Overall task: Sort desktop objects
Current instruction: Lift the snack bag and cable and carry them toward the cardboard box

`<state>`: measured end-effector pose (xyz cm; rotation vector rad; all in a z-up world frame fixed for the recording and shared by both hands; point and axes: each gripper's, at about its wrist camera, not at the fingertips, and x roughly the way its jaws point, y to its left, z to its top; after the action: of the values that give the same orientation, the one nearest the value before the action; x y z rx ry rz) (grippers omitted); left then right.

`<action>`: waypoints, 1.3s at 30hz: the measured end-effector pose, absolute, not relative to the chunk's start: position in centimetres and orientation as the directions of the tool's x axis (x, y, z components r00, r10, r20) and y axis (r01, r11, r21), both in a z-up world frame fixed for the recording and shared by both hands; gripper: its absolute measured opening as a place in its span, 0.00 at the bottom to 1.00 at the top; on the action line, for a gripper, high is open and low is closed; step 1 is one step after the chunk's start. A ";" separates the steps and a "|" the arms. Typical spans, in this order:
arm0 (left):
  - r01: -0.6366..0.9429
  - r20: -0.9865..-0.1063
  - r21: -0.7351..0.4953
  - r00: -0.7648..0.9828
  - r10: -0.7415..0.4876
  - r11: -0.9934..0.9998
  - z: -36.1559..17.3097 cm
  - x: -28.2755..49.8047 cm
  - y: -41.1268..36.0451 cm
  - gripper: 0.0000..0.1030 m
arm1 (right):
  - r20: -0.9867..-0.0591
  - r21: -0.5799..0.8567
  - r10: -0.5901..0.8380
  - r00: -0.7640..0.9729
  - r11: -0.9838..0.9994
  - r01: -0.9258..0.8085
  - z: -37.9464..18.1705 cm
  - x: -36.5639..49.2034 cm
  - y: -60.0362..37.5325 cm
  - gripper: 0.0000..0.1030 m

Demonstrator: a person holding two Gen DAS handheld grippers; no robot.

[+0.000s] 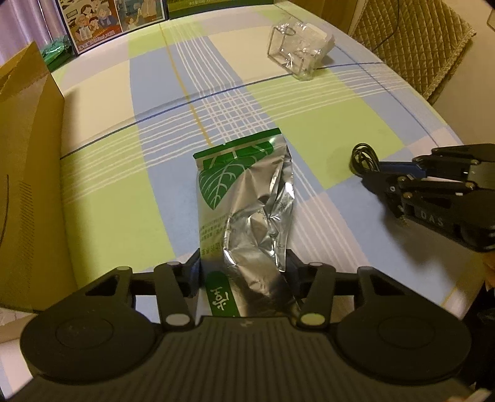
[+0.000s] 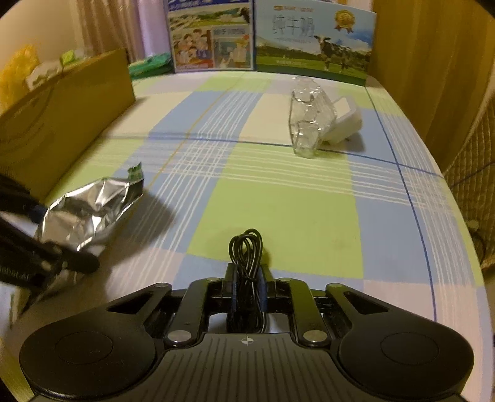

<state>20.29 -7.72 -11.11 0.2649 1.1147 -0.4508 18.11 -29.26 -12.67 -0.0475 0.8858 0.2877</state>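
left wrist view:
left gripper: clamped on foil pouch, pouch sticks out forward above the checked cloth
right gripper: at right edge, pinching black cable
clear container: far right, on cloth
cardboard box: left

right wrist view:
right gripper: narrow, closed on coiled cable
pouch: at left, in left gripper
container: ahead, white block touching behind it

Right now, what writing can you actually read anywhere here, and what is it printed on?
"DAS": on the right tool.
"200ml": on the cartoon milk box, the rest blurred.
Large Chinese title on the cow carton: too blurred.
Print on the foil pouch, held in the left tool: too small.
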 end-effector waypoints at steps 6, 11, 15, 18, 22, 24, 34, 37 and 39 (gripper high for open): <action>0.476 -0.893 -0.003 0.395 -0.216 0.880 -9.5 19.9 -7.5 0.46 | -0.738 0.167 0.276 0.616 0.959 -0.229 -11.3 18.0 -29.8 0.10; 0.475 -0.882 0.006 0.418 -0.219 0.880 -8.1 19.4 -7.0 0.46 | -0.709 0.189 0.295 0.641 0.955 -0.230 -9.7 17.5 -29.1 0.10; 0.472 -0.870 0.012 0.439 -0.223 0.881 -6.8 18.9 -6.5 0.46 | -0.689 0.200 0.302 0.658 0.953 -0.228 -8.4 17.2 -28.2 0.10; 0.467 -0.860 0.022 0.459 -0.221 0.884 -5.6 18.5 -6.1 0.46 | -0.680 0.207 0.303 0.668 0.953 -0.222 -7.3 17.1 -27.5 0.10; 0.451 -0.846 0.022 0.483 -0.224 0.892 -3.9 18.1 -4.8 0.46 | -0.664 0.269 0.338 0.667 0.940 -0.210 -6.0 16.9 -26.7 0.10; 0.440 -0.838 0.027 0.499 -0.220 0.898 -3.2 17.9 -4.1 0.46 | -0.650 0.262 0.345 0.677 0.938 -0.226 -5.2 16.5 -25.8 0.10; 0.392 -0.797 0.042 0.567 -0.206 0.919 0.8 16.7 0.1 0.46 | -0.599 0.190 0.384 0.703 0.921 -0.341 -1.4 15.0 -19.7 0.10; 0.367 -0.784 0.043 0.589 -0.197 0.929 2.0 16.5 1.7 0.46 | -0.588 0.184 0.400 0.703 0.913 -0.365 -0.2 14.9 -18.2 0.10; 0.353 -0.776 0.049 0.602 -0.187 0.934 2.7 16.3 2.8 0.46 | -0.583 0.169 0.409 0.702 0.906 -0.387 0.6 14.8 -17.1 0.10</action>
<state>16.27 2.76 2.67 0.2054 0.8711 -0.3148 14.85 -17.05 0.57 0.0344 0.6570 0.4432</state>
